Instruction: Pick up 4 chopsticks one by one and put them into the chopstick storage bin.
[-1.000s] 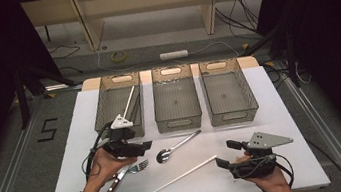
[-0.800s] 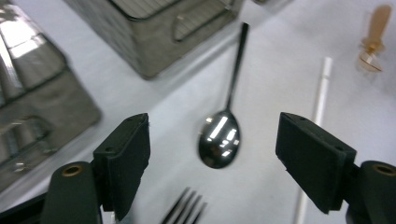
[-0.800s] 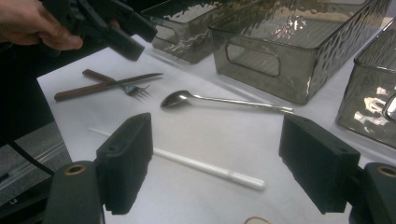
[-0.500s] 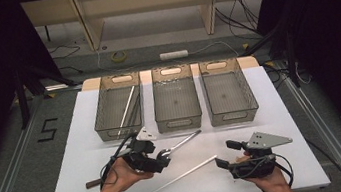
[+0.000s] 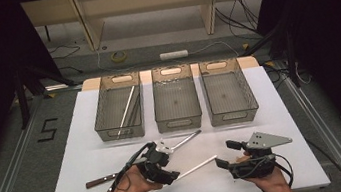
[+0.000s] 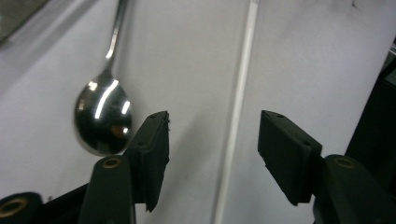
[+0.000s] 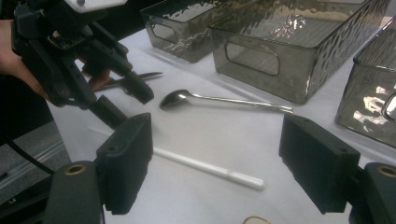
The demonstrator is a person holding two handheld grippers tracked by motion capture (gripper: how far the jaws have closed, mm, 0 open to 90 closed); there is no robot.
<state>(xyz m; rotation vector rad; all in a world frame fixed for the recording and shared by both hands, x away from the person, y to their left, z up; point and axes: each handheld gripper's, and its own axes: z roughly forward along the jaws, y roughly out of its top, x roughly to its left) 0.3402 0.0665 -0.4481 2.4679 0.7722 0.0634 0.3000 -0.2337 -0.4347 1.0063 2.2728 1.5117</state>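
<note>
A thin white stick [image 5: 197, 167] lies on the white table [image 5: 281, 110] between my two grippers. My left gripper [image 5: 170, 168] hangs over its near end. The jaws straddle the white stick [image 6: 236, 121] without touching it, and they have just been closing. A metal spoon [image 5: 181, 142] lies just beyond, its bowl [image 6: 102, 116] beside my left jaw. My right gripper [image 5: 228, 153] rests open to the right with nothing between its jaws. In the right gripper view, my right gripper [image 7: 215, 163] faces the stick [image 7: 205, 165], the spoon [image 7: 224, 100] and the left gripper [image 7: 126, 105].
Three smoky clear bins stand in a row at the back: the left bin [image 5: 121, 128] holds a white stick and dark sticks, while the middle bin [image 5: 179, 120] and the right bin [image 5: 231, 112] look bare. A knife with a brown handle [image 5: 100, 180] lies left of my left hand.
My left gripper has moved right, from above the knife to over the white stick's near end, and its jaws have narrowed. The right gripper has stayed put.
</note>
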